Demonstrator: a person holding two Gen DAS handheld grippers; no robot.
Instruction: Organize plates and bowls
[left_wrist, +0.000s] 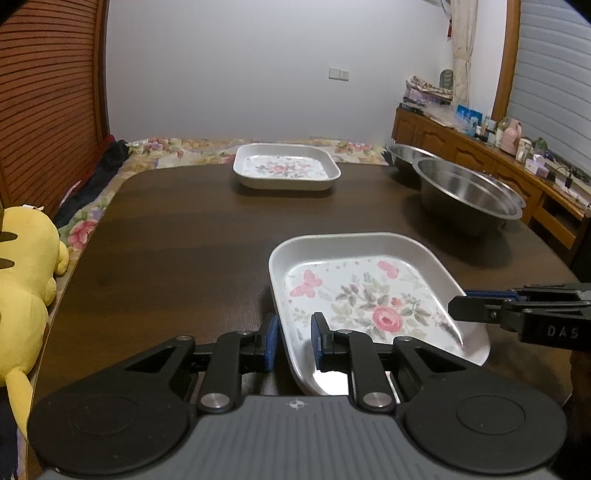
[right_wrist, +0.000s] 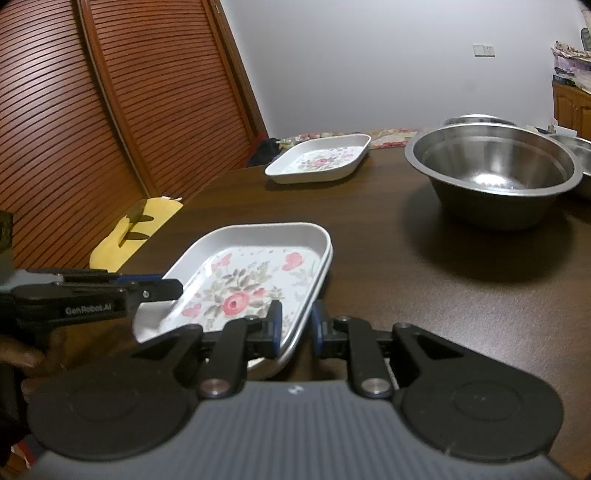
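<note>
A square white plate with a pink rose pattern (left_wrist: 369, 295) (right_wrist: 243, 280) lies near me on the dark wooden table (left_wrist: 166, 240). My left gripper (left_wrist: 293, 343) has its blue pads closed on the plate's left rim. My right gripper (right_wrist: 295, 328) clamps the opposite rim; its black tip (left_wrist: 456, 306) shows over the plate's right edge. A second floral plate (left_wrist: 286, 168) (right_wrist: 317, 160) sits at the table's far side. A large steel bowl (left_wrist: 465, 192) (right_wrist: 491, 173) stands on the right, with a further steel bowl (left_wrist: 402, 153) behind it.
A yellow plush toy (left_wrist: 26, 266) (right_wrist: 129, 236) lies off the table's left edge. Brown louvred doors (right_wrist: 110, 110) rise on the left. A cluttered wooden sideboard (left_wrist: 480, 151) runs along the right wall. A flowered cloth (left_wrist: 177, 147) lies beyond the far edge.
</note>
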